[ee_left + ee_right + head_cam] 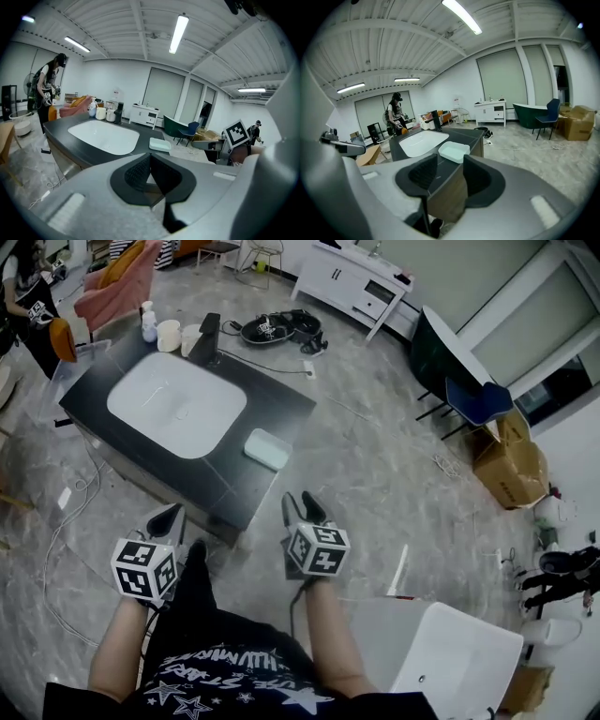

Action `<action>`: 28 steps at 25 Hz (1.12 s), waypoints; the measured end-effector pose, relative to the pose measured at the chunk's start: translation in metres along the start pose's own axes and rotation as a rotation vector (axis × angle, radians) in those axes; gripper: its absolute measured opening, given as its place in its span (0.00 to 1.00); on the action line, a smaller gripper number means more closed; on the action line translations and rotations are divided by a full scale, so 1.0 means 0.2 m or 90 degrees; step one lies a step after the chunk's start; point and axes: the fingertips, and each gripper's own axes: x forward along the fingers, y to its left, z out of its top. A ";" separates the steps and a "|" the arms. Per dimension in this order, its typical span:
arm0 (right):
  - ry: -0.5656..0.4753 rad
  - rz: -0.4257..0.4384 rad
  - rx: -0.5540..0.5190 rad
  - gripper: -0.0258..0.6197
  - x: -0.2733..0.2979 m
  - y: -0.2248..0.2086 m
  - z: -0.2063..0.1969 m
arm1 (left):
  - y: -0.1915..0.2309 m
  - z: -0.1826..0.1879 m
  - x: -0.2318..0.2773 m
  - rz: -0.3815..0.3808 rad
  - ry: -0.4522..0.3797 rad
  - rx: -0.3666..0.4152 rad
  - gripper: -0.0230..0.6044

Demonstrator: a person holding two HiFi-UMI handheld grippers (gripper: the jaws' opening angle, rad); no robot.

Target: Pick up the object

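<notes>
A pale green rectangular tray (267, 448) lies on the near right part of a black counter (272, 399), beside a white sink basin (176, 404). The tray also shows in the left gripper view (160, 144) and the right gripper view (453, 151). Both grippers hang in front of the counter's near edge, apart from the tray. My left gripper (167, 519) (150, 157) is shut, its tips touching, with nothing in it. My right gripper (302, 510) (450, 161) is open and empty, and looks along the counter at the tray.
White cups and a bottle (169, 334) and a black faucet (208, 338) stand at the counter's far end. A person (23, 296) is at the far left. Cardboard boxes (511, 465), a blue chair (473, 399), a white cabinet (352, 282) and floor cables surround the counter. A white basin (459, 662) sits at lower right.
</notes>
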 end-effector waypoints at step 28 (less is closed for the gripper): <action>0.104 -0.234 0.145 0.27 0.70 -0.24 -0.05 | 0.35 0.30 0.97 -0.223 0.146 0.071 0.05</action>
